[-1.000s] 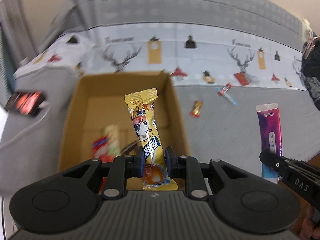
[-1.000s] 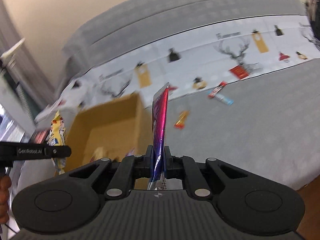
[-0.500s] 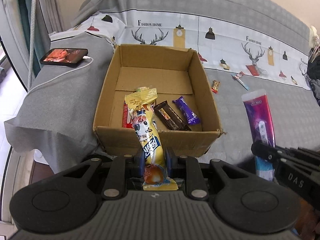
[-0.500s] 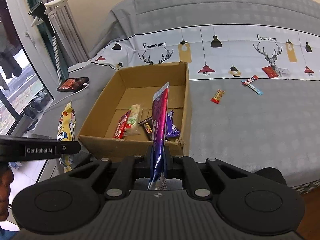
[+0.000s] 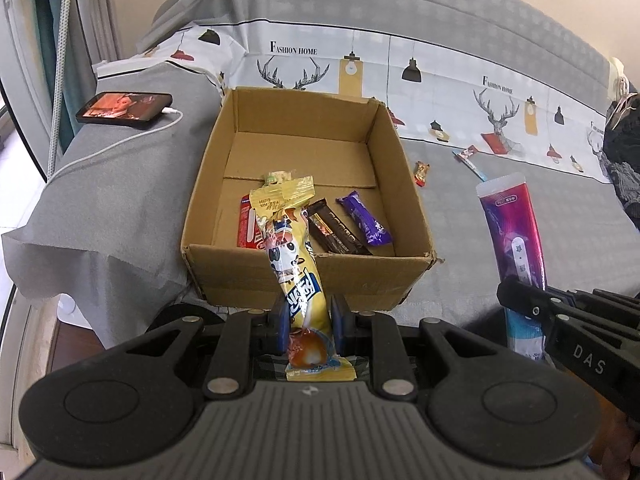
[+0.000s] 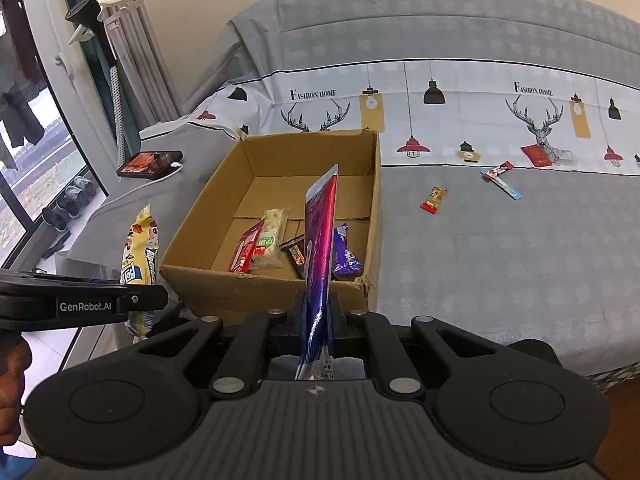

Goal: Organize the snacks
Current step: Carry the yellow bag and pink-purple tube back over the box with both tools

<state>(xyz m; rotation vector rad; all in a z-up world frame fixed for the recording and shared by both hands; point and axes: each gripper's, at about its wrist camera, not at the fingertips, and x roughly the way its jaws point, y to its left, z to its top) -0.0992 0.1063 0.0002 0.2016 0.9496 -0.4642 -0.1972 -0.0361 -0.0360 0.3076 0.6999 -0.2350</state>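
Note:
My left gripper [image 5: 307,312] is shut on a long yellow snack packet [image 5: 294,256] that stands up in front of the near wall of the cardboard box [image 5: 304,280]. My right gripper [image 6: 318,312] is shut on a flat pink-and-purple packet [image 6: 319,240], seen edge-on, also just short of the box's near wall [image 6: 240,292]. Inside the box lie a red packet [image 6: 246,248], a pale cereal bar [image 6: 272,240], a dark chocolate bar [image 5: 336,228] and a purple bar [image 5: 364,220]. Each gripper shows in the other's view: the right [image 5: 520,294] and the left [image 6: 154,300].
The box sits on a grey bed cover [image 6: 480,248]. A small red-and-gold candy [image 6: 434,200] and a thin stick packet [image 6: 500,178] lie on the cover to the right. A phone [image 5: 124,109] on a white cable [image 5: 120,142] lies to the left. The bed's edge drops off near me.
Both grippers swung sideways until the box came centred in front of them, each keeping its packet. Over the last half second they have stayed still.

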